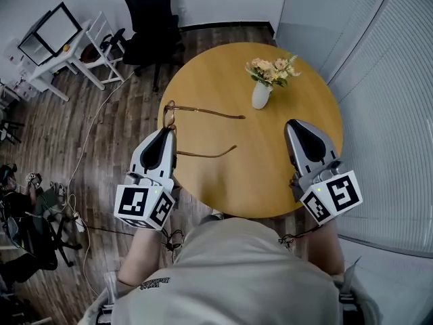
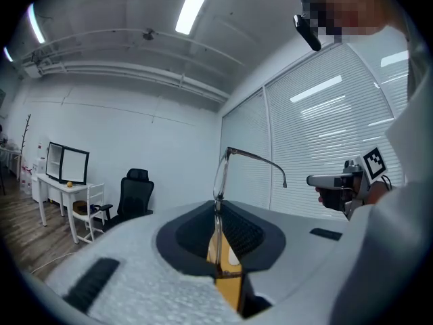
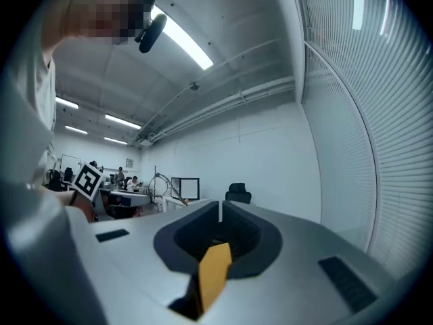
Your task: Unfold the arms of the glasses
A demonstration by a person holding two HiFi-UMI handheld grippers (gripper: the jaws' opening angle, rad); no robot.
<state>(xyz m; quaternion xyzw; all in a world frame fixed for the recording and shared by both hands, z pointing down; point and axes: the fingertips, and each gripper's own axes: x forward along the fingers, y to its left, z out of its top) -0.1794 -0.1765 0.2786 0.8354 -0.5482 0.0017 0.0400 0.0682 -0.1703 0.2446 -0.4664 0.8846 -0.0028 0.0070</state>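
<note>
Nearest the camera in the head view is the person's pale shirt (image 1: 230, 276), with a forearm reaching out on each side to a gripper bearing a cube of square markers. The left gripper (image 1: 166, 131) is clamped on the glasses (image 1: 203, 112): in the left gripper view its jaws (image 2: 218, 205) pinch the clear front frame (image 2: 220, 175), which rises upright out of them, with one thin arm arching off to the right. From above, the glasses sit at the left edge of the round wooden table (image 1: 270, 175), both arms standing out from the frame and pointing to the picture's right, one beyond the other; whether they rest on the wood cannot be told. The right gripper (image 1: 292, 122) is over the table's right side, well apart from the glasses, and the right gripper view shows its jaws (image 3: 220, 205) pressed together with nothing between them. Further across the table stands a white vase (image 1: 260, 95) of pale flowers (image 1: 272, 70), just beyond the tip of the far arm. Past the table, on the plank floor (image 1: 101, 114), are a black office chair (image 1: 149, 12), a white chair (image 1: 101, 42) and a white desk (image 1: 61, 53) with a monitor (image 1: 51, 29), and window blinds (image 1: 379, 80) run along the right
</note>
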